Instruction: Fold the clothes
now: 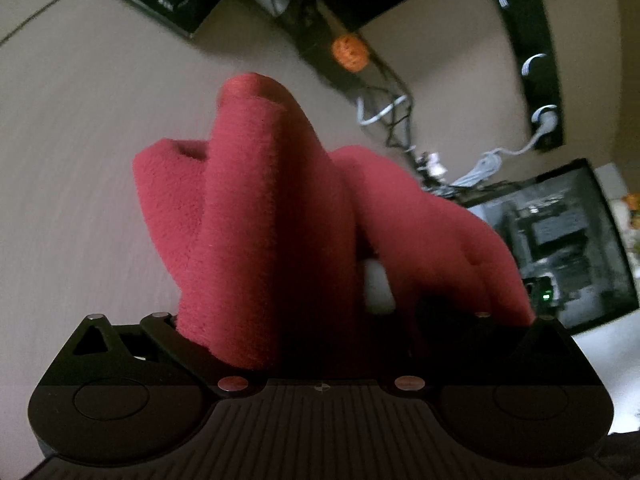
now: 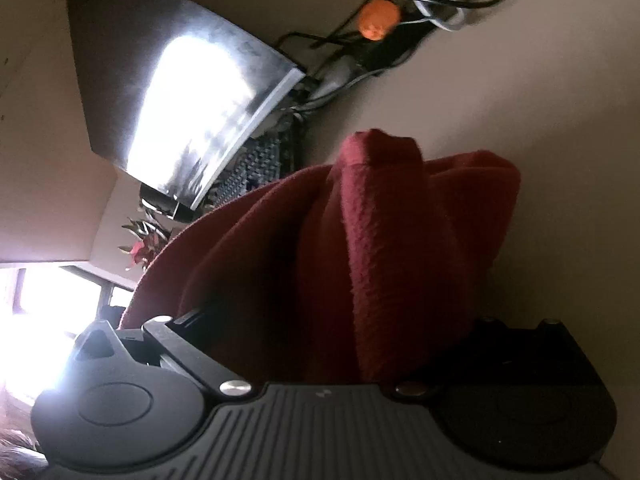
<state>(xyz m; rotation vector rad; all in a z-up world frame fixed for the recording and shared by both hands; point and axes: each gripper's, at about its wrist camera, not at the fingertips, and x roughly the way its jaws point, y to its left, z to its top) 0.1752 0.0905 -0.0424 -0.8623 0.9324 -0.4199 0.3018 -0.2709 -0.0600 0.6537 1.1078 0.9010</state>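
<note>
An orange pumpkin-shaped ornament [image 1: 349, 52] hangs among tangled dark and grey cables [image 1: 390, 120] on a beige wall [image 1: 100, 160]. To the right a black strip [image 1: 532, 56] carries 3 pale cable loops, above a dark-framed box [image 1: 560, 240] with a green light. The right view shows a glaring monitor [image 2: 192, 120], a black keyboard [image 2: 256, 168], a red-leaved plant [image 2: 144, 244] and a bright window [image 2: 48, 304].

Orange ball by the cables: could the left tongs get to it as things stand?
Probably not yet. The left tongs are shut on the red fleece, which drapes right across their front, and the orange ball sits well beyond it among the cables. They would need to let go first.
</note>
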